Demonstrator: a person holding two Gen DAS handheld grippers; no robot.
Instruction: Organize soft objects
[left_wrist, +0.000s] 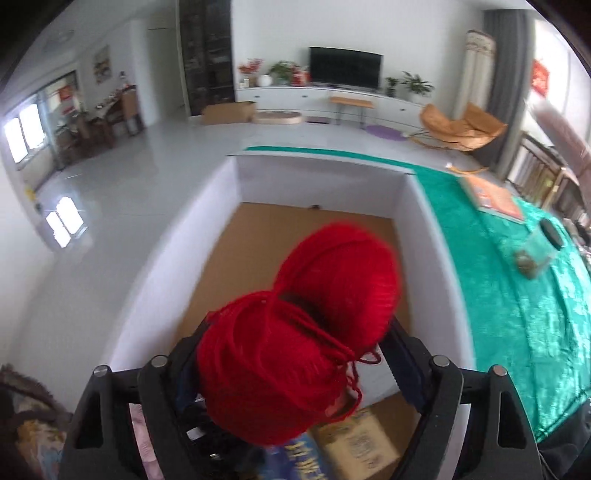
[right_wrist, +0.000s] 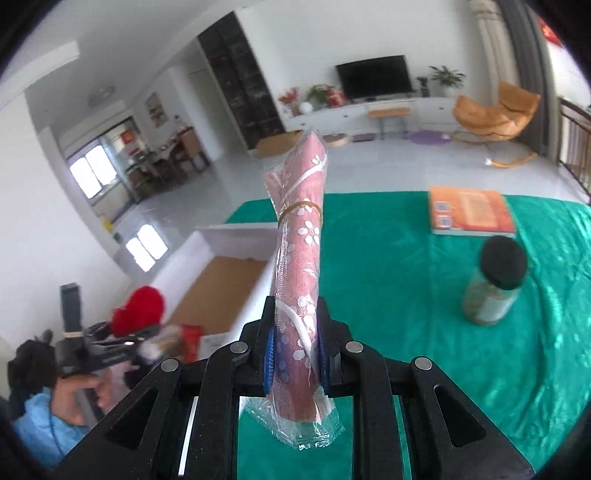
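A skein of red yarn (left_wrist: 303, 325) sits between the fingers of my left gripper (left_wrist: 295, 350), above a white box (left_wrist: 325, 181) with a brown floor. The jaws stand wide, with a gap showing on the skein's right side. The right wrist view shows the same red yarn (right_wrist: 138, 308) at the left gripper (right_wrist: 122, 332), over the white box (right_wrist: 221, 236). My right gripper (right_wrist: 295, 343) is shut on a pink flowered cloth roll (right_wrist: 301, 240) in clear wrap with a rubber band, held upright above the green tablecloth (right_wrist: 388, 277).
An orange book (right_wrist: 469, 214) and a black-lidded jar (right_wrist: 495, 288) stand on the green cloth to the right. A printed cardboard pack (left_wrist: 354, 439) lies in the box's near end. A person's hand (right_wrist: 74, 398) holds the left gripper. A living room lies beyond.
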